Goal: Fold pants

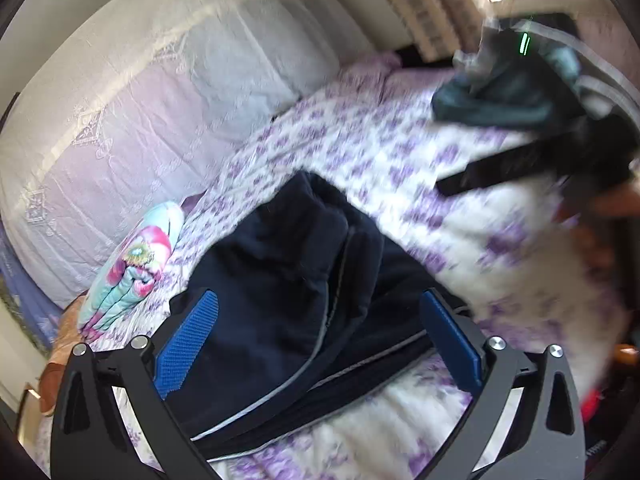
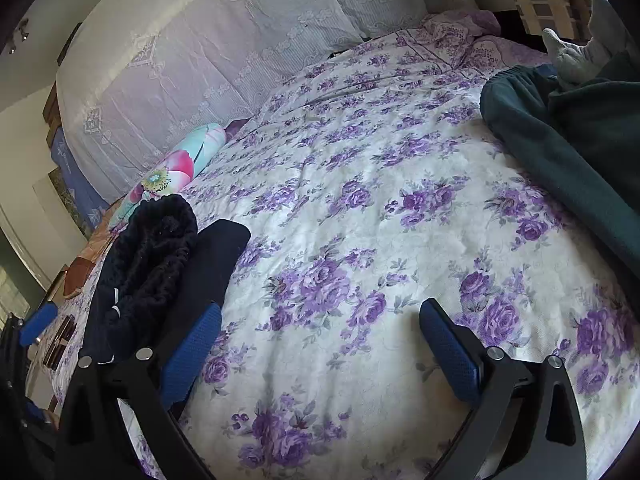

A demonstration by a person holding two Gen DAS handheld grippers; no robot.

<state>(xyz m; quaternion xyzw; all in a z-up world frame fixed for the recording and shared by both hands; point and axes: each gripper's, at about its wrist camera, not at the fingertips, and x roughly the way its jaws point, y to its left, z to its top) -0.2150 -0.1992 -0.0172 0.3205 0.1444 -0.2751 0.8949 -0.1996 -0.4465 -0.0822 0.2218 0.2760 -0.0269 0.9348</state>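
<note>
Pants: the dark navy pants (image 1: 288, 280) lie folded in a bundle on the bed, with a thin pale stripe running along the side seam; in the right wrist view the same bundle (image 2: 160, 264) lies at the left edge of the bed.
Left gripper: the left gripper (image 1: 320, 344) stands with its jaws spread wide over the pants; the blue pads are on either side of the bundle and do not press on it, so nothing is held.
Right gripper: the right gripper (image 2: 320, 344) has its jaws wide apart above bare bedspread, with nothing between them.
Bed: the bedspread (image 2: 360, 208) is white with purple roses; white lace-covered pillows (image 2: 192, 48) stand along the far side.
Other cloth: a dark green garment (image 2: 568, 136) lies at the right edge of the bed, well apart from the pants; a small flowered cushion (image 2: 180, 164), turquoise and pink, lies beside the pillows.
Containers: I can tell no container in either view.
Writing: no brand or label can be read; the left wrist view is partly blurred.
</note>
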